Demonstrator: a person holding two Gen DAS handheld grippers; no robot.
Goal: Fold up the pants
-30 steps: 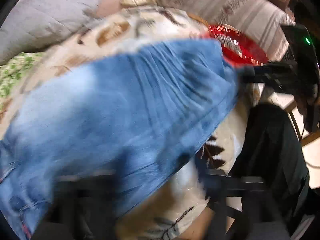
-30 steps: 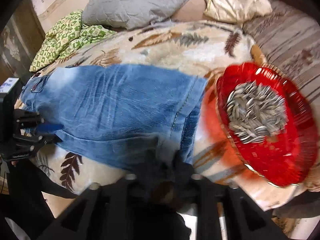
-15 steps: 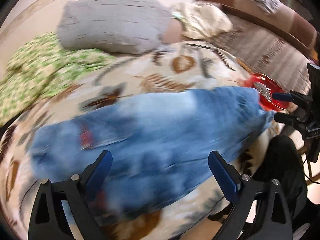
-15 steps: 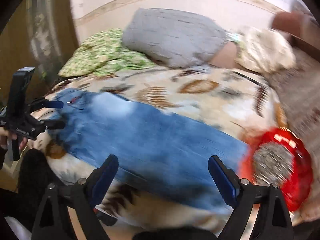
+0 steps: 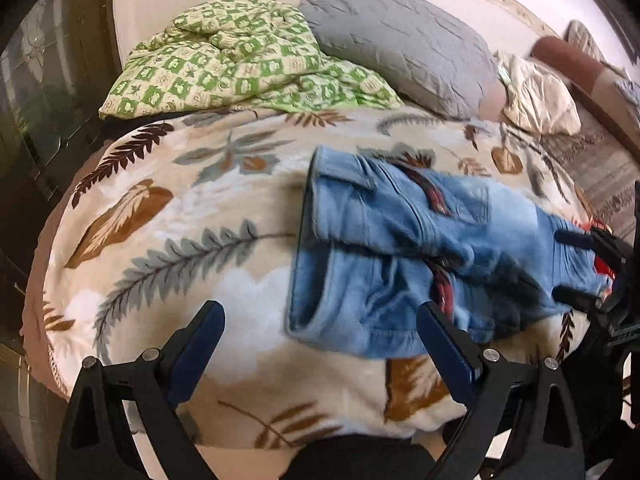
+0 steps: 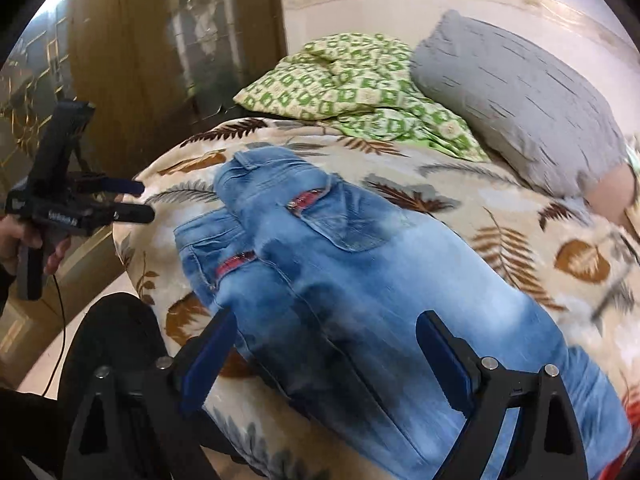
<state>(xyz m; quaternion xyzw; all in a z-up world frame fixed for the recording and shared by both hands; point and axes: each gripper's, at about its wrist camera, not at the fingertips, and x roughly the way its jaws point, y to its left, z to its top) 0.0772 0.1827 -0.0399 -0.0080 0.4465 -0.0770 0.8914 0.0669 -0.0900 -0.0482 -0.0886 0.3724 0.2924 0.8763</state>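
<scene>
Light blue jeans (image 5: 400, 248) lie folded lengthwise on a leaf-patterned blanket (image 5: 192, 240), waistband toward the left of the left wrist view. Red patches show at the pockets. My left gripper (image 5: 320, 312) is open above the blanket's near edge, with only the waistband corner below its right finger. In the right wrist view the jeans (image 6: 360, 280) run from upper left to lower right. My right gripper (image 6: 328, 318) hangs open over the legs, pads clear of the cloth. Each gripper shows in the other's view: right gripper (image 5: 570, 266), left gripper (image 6: 136, 200), both open.
A green checked quilt (image 5: 224, 64) and a grey pillow (image 5: 400, 36) lie at the bed's far side, with a cream cloth (image 5: 536, 96) to their right. A wooden wardrobe (image 6: 152, 60) stands left of the bed. A red dish (image 5: 600, 268) peeks out by the jeans' hem. A dark-clothed knee (image 6: 116, 344) is at the bed's edge.
A second ago both cameras were close over the denim, the right jaws nearly closed at the hem. Both jaws have opened, and both views have swung left toward the waistband and pulled back.
</scene>
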